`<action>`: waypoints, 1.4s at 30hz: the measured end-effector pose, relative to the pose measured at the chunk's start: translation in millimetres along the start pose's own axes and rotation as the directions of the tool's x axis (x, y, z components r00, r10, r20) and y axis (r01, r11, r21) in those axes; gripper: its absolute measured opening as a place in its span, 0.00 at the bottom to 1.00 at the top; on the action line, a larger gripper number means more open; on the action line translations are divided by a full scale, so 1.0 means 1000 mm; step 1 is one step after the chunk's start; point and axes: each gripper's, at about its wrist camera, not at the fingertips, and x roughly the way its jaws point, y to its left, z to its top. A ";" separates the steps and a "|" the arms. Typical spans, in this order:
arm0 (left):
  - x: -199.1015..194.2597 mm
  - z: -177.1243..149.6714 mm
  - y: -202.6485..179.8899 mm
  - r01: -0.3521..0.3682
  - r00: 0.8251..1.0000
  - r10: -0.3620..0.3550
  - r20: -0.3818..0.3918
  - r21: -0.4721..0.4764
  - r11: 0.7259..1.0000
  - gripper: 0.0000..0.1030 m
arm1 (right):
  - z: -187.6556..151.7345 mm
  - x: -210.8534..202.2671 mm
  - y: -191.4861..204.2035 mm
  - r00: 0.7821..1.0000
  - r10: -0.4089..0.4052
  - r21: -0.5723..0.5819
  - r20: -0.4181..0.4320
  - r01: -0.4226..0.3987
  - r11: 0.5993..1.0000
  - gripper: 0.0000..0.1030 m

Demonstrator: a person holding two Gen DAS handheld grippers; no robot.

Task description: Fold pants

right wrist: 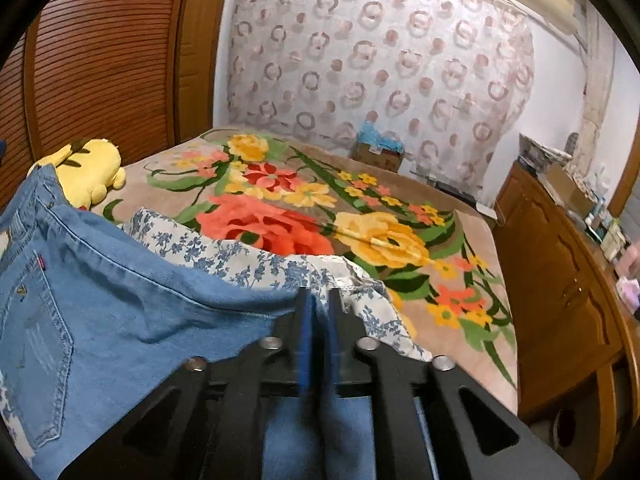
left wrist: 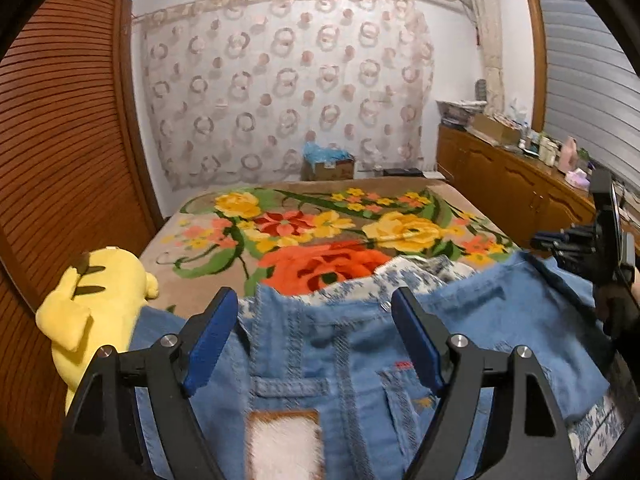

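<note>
**Jeans on bed, left jaws wide, right jaws near closed**

Denim fills the near field in both views. Left gripper (left wrist: 312, 312) hangs over the jeans (left wrist: 344, 360) at the waistband, jaws spread wide, nothing pinched; the leather patch and a belt loop lie between the blue pads (left wrist: 212, 344) w/o contact that I can see. Right gripper (right wrist: 318, 304) has its jaws drawn almost together, a thin gap left; denim edge and floral lining sit right at the tips, but whether cloth is actually caught can't be told, tips blurred.

Jeans lie at the near edge of the bed, waist toward the far side, blue-flower lining (right wrist: 248, 260) turned out along the top. Near part of the pants is cut off by both frames.

Beyond: flowered blanket (left wrist: 320, 232), bare across the middle and far end, plenty of room. Yellow plush toy (left wrist: 96, 300) at the bed's left edge, touching the jeans' corner in the right wrist view. Wooden louvred doors (left wrist: 60, 160) close along that side; wooden cabinet (right wrist: 560, 280) w/ clutter on top runs along the other, narrow gap beside the bed. Cardboard box (left wrist: 328, 166) past the foot, patterned curtain (left wrist: 280, 80) behind.
</note>
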 end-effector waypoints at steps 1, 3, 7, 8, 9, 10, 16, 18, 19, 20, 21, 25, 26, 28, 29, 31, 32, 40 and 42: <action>0.000 -0.003 -0.003 0.014 1.000 -0.014 -0.011 -0.002 1.000 0.77 | -0.003 -0.006 -0.001 1.000 0.004 0.012 0.004 -0.004 1.000 0.33; 0.001 -0.011 -0.011 0.057 0.998 -0.057 -0.037 -0.004 0.998 0.77 | -0.008 -0.015 -0.003 1.000 0.015 0.033 0.006 -0.016 0.999 0.36; 0.000 -0.027 -0.029 0.121 0.990 -0.121 -0.068 -0.010 0.993 0.77 | -0.033 -0.042 -0.007 1.000 0.024 0.075 -0.002 -0.024 0.997 0.37; 0.001 -0.033 -0.036 0.145 0.986 -0.145 -0.081 -0.005 0.989 0.77 | -0.038 -0.049 -0.008 1.000 0.028 0.083 -0.002 -0.027 0.996 0.37; 0.002 -0.038 -0.043 0.162 0.983 -0.161 -0.092 0.000 0.987 0.77 | -0.043 -0.056 -0.011 1.000 0.030 0.093 -0.005 -0.029 0.995 0.37; 0.003 -0.041 -0.047 0.175 0.980 -0.173 -0.100 0.007 0.985 0.77 | -0.048 -0.063 -0.013 1.000 0.029 0.103 -0.011 -0.028 0.994 0.37; 0.010 -0.057 -0.076 0.245 0.960 -0.231 -0.156 0.073 0.967 0.77 | -0.084 -0.090 -0.019 0.996 -0.020 0.111 -0.088 0.030 0.993 0.37; 0.010 -0.060 -0.081 0.258 0.956 -0.242 -0.164 0.087 0.962 0.77 | -0.094 -0.096 -0.021 0.994 -0.022 0.126 -0.109 0.036 0.991 0.37; 0.011 -0.062 -0.083 0.263 0.955 -0.246 -0.169 0.089 0.961 0.77 | -0.097 -0.098 -0.022 0.993 -0.025 0.130 -0.117 0.040 0.991 0.37; 0.013 -0.063 -0.085 0.267 0.953 -0.249 -0.175 0.088 0.960 0.77 | -0.102 -0.098 -0.022 0.991 -0.025 0.134 -0.129 0.043 0.990 0.37; 0.015 -0.065 -0.087 0.273 0.949 -0.253 -0.190 0.088 0.958 0.77 | -0.104 -0.097 -0.023 0.990 -0.024 0.139 -0.142 0.044 0.989 0.37; 0.018 -0.073 -0.094 0.278 0.944 -0.250 -0.216 0.109 0.954 0.77 | -0.105 -0.088 -0.020 0.984 -0.030 0.105 -0.173 0.049 0.993 0.37; 0.019 -0.075 -0.094 0.275 0.944 -0.246 -0.220 0.112 0.955 0.77 | -0.103 -0.084 -0.019 0.983 -0.033 0.090 -0.179 0.050 0.995 0.37; 0.020 -0.076 -0.094 0.274 0.944 -0.244 -0.224 0.116 0.955 0.77 | -0.101 -0.078 -0.019 0.979 -0.038 0.068 -0.201 0.052 0.996 0.37; 0.021 -0.077 -0.094 0.272 0.944 -0.240 -0.228 0.118 0.955 0.77 | -0.099 -0.077 -0.019 0.977 -0.040 0.058 -0.211 0.054 0.997 0.37; 0.022 -0.079 -0.095 0.269 0.943 -0.236 -0.233 0.120 0.956 0.77 | -0.094 -0.076 -0.015 0.975 -0.040 0.018 -0.218 0.045 0.999 0.20; 0.024 -0.079 -0.096 0.268 0.944 -0.235 -0.234 0.122 0.956 0.77 | -0.092 -0.075 -0.012 0.974 -0.035 -0.008 -0.225 0.034 0.999 0.14; 0.026 -0.082 -0.100 0.254 0.948 -0.220 -0.232 0.129 0.958 0.78 | -0.066 -0.084 -0.021 0.983 -0.093 -0.073 -0.156 0.083 0.994 0.01; 0.025 -0.081 -0.100 0.258 0.946 -0.225 -0.232 0.124 0.958 0.78 | -0.053 -0.086 -0.033 0.984 -0.120 -0.073 -0.132 0.111 0.991 0.01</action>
